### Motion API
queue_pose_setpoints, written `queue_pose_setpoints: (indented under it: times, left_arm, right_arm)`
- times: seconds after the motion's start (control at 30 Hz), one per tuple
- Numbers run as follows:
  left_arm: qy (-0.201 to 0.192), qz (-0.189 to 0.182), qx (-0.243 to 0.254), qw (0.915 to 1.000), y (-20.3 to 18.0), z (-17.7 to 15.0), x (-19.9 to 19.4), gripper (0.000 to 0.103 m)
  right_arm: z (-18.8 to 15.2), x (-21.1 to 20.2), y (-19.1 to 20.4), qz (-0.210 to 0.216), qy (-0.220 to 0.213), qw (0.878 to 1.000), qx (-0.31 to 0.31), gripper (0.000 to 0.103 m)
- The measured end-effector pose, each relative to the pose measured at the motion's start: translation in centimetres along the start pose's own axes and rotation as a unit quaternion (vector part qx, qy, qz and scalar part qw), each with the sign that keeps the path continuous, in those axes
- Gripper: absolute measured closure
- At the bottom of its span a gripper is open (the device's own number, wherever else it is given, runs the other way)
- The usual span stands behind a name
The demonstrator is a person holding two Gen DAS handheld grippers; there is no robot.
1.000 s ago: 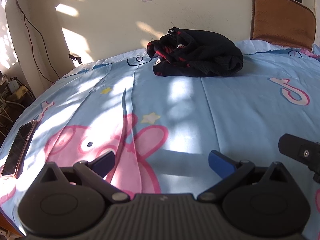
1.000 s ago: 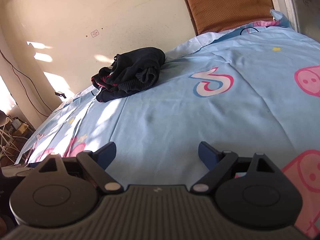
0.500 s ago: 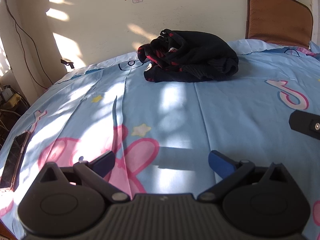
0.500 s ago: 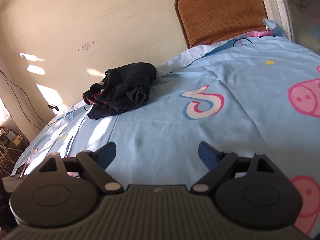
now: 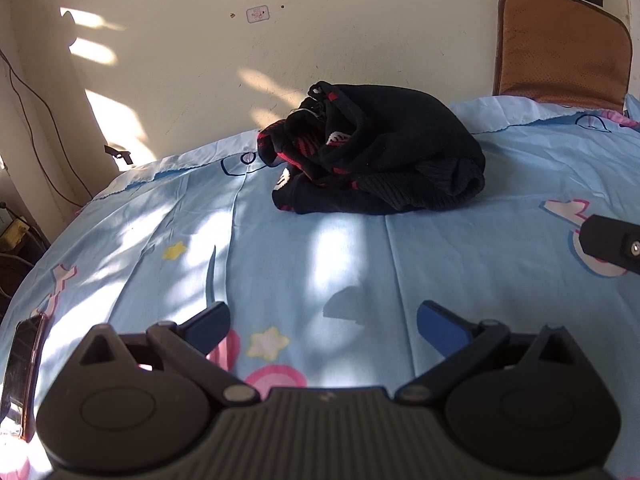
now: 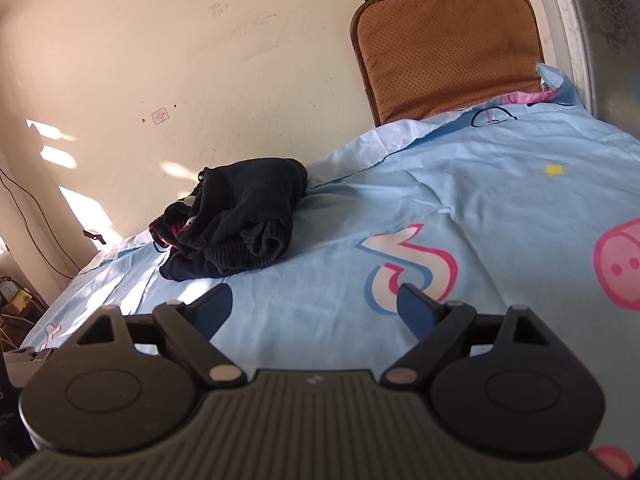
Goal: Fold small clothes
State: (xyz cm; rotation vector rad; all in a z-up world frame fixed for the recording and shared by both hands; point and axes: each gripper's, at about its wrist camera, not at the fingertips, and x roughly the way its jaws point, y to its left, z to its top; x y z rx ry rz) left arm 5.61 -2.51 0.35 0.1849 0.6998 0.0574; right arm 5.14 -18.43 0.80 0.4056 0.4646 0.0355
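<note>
Both claws nearer crumpled black ribbed-knit garment [image 5: 376, 160] on smooth blue sheet [image 5: 280, 248], left claw [image 5: 323, 326] and right claw [image 6: 315, 306] wide, empty.

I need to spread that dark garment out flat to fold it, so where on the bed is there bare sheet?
The widest bare stretch of bedsheet lies between the crumpled dark garment and the open left gripper. More lies right of the garment, toward the brown cushion. The left edge is taken by a phone.

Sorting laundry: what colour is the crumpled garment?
Black garment with red trim; clearest in the left wrist view.
</note>
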Motion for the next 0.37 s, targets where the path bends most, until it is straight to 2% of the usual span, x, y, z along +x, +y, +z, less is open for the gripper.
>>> queue_pose_setpoints:
  times: [0.37]
  left_arm:
    - [-0.004,-0.016,-0.006,0.9998,-0.5,2.2,2.7,0.000]
  right_arm:
    - [1.3,2.2,-0.8,-0.011,0.007,1.000,-0.007,0.012]
